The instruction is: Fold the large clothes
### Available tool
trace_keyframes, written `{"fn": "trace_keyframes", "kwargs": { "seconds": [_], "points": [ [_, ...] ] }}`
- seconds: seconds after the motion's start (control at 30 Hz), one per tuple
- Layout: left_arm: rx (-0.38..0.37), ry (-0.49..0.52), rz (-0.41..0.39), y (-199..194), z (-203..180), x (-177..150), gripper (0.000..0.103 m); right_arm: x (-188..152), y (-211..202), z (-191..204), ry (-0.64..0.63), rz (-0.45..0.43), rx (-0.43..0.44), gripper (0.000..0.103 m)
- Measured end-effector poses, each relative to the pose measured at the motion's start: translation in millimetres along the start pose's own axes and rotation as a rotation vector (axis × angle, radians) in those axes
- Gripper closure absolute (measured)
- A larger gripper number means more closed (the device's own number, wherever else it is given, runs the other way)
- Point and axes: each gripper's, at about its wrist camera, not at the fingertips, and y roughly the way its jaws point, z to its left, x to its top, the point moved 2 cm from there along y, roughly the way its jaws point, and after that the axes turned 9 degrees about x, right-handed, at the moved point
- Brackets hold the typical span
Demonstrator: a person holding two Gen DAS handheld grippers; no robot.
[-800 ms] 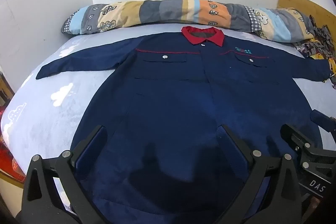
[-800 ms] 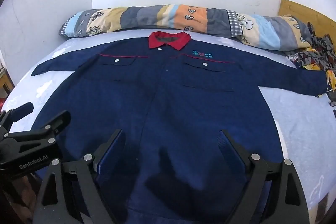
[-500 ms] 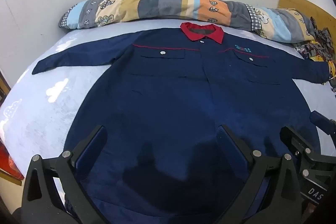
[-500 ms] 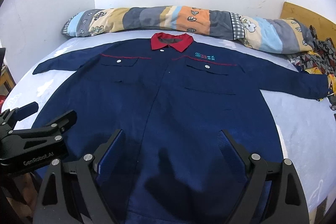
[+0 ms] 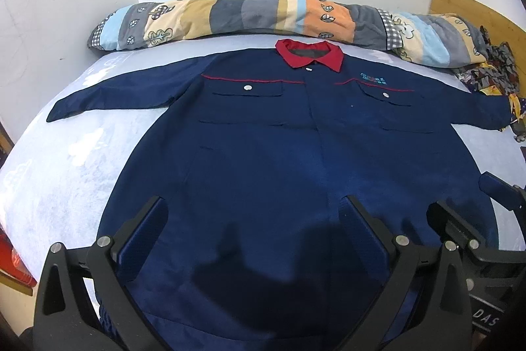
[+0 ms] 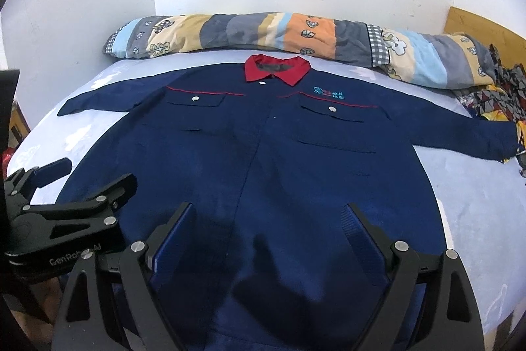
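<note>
Left wrist view: left claw [image 5: 254, 216] at 6 o'clock, jaws spread wide, nothing held, hovering over jacket hem. Navy jacket [image 5: 279, 153] flat on bed [image 5: 59, 173], front up, sleeves out toward 9 and 3 o'clock, red collar [image 5: 309, 55] at 12 o'clock near rolled quilt [image 5: 263, 15]. Right claw [image 5: 473, 203] at 4 o'clock.

Right wrist view: right claw [image 6: 268, 219] at 6 o'clock, wide open, empty, above jacket [image 6: 263, 147] hem. Left claw [image 6: 75, 176] at 8 o'clock, open, over jacket's edge.
</note>
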Motion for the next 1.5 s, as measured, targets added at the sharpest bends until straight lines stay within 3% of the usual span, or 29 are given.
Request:
{"fn": "trace_keyframes", "kwargs": {
  "seconds": [0.07, 0.23, 0.6, 0.83, 1.03, 1.23, 1.4, 1.5],
  "points": [
    [-0.002, 0.000, -0.004, -1.0, -1.2, 0.5, 0.000, -0.9, 0.8, -1.0, 0.005, 0.026, 0.004, 0.012],
    [-0.002, 0.007, -0.017, -3.9, -3.0, 0.1, 0.000, -0.4, 0.0, -5.1, 0.029, -0.013, 0.007, 0.012],
    [-0.013, 0.018, -0.033, -5.7, -3.7, 2.1, 0.000, -0.7, 1.7, -19.4, 0.111, 0.036, 0.041, 0.012],
    [-0.041, 0.037, -0.042, -2.3, -8.6, 14.7, 0.000, 4.1, -1.3, -37.4, 0.149, -0.005, 0.045, 0.013],
    [-0.106, 0.060, -0.033, 25.5, -16.9, 58.7, 0.000, 10.6, -20.2, -133.8, 0.429, -0.068, 0.080, 0.013],
    [-0.056, 0.122, -0.074, 53.2, -35.6, 92.3, 0.000, -3.0, -33.7, -297.6, 0.866, -0.169, 0.110, 0.012],
    [-0.128, 0.133, -0.055, 55.7, -42.8, 96.9, 0.000, -7.6, -53.0, -418.0, 1.023, -0.288, 0.066, 0.015],
    [-0.124, 0.157, -0.056, 58.9, -45.9, 96.4, 0.000, -3.9, -59.3, -476.4, 1.049, -0.343, 0.008, 0.022]
  ]
}}
